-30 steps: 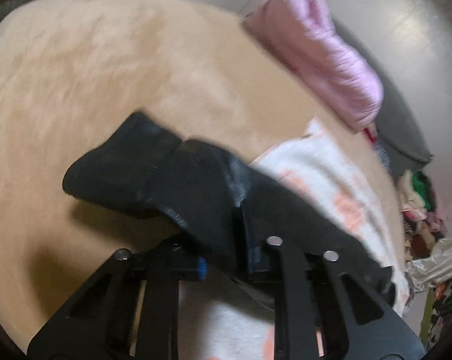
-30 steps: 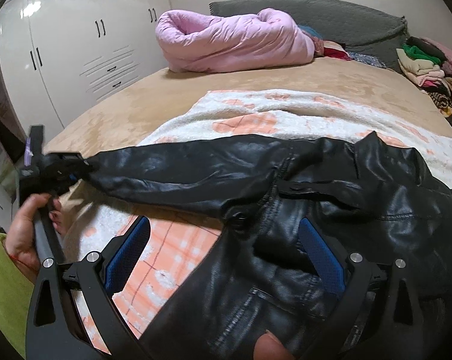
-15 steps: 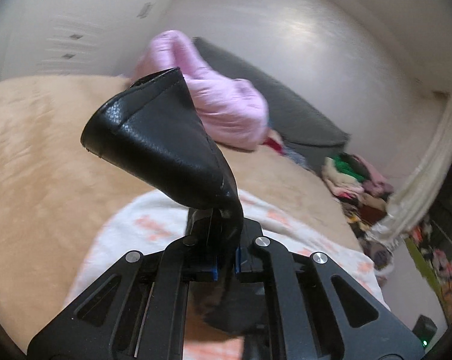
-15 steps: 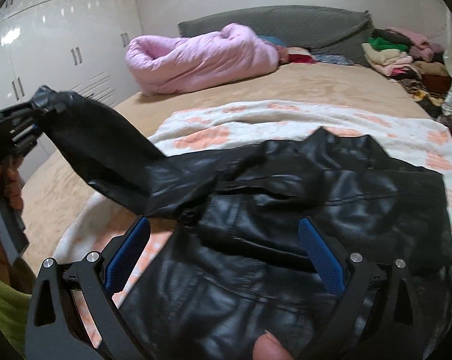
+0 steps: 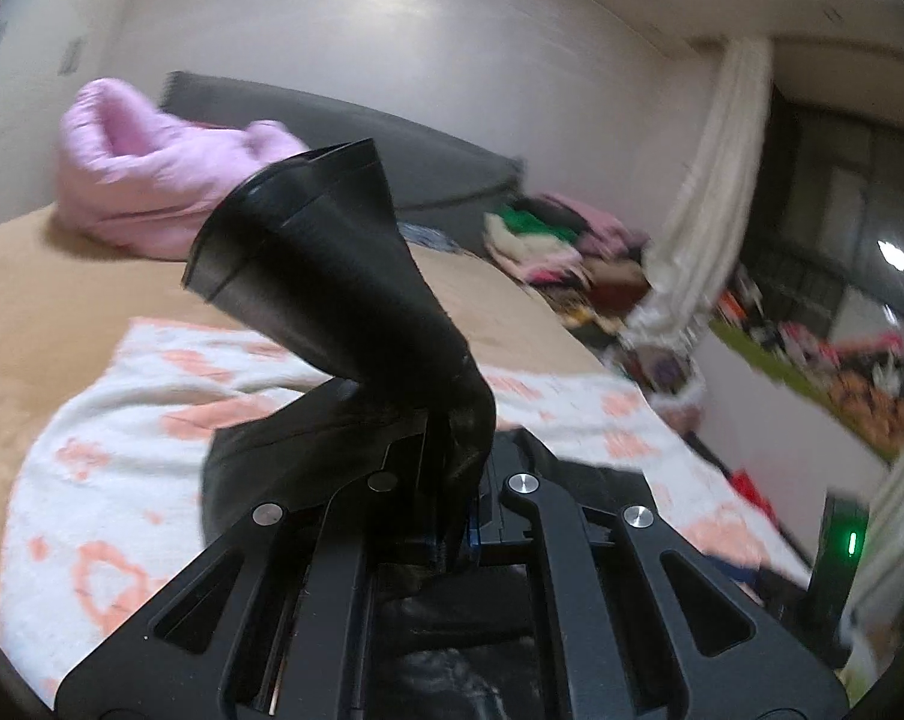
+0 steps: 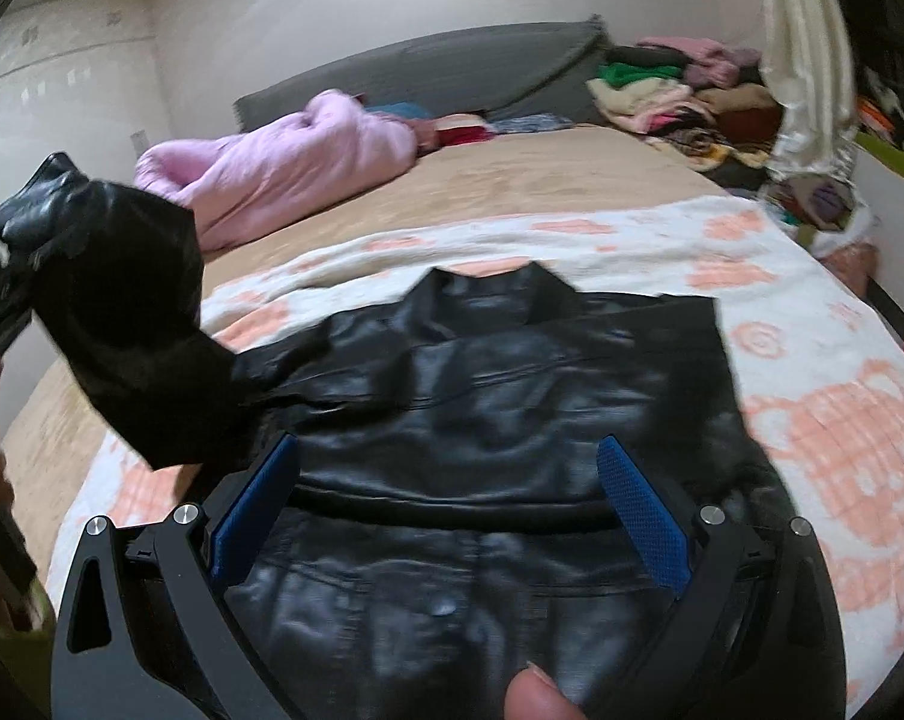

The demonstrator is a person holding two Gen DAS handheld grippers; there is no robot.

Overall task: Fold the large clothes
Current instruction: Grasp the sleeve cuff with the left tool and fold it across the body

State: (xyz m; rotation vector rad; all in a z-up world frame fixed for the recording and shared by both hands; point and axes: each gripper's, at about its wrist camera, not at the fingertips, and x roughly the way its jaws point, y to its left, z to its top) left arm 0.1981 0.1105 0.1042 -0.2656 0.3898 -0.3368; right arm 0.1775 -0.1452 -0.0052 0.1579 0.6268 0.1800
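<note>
Both grippers were matte black frames with silver screws; the right gripper [image 6: 446, 516] carried blue textured pads [image 6: 641, 516], and a bare thumb tip [image 6: 533, 693] showed below.

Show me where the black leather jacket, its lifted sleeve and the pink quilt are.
black leather jacket [image 6: 512, 396], right wrist view, on its back panel.
lifted sleeve [image 5: 332, 276], left wrist view, mid-sleeve above the left gripper [image 5: 452, 531].
pink quilt [image 6: 296, 174], right wrist view, its middle.

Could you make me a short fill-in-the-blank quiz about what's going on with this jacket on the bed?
1. The left gripper is shut on the jacket's ____.
2. The black jacket lies on a white and ____ blanket.
3. The right gripper hovers over the jacket with its jaws ____.
4. The rolled quilt by the headboard is ____.

Missing words: sleeve; orange; open; pink
</note>
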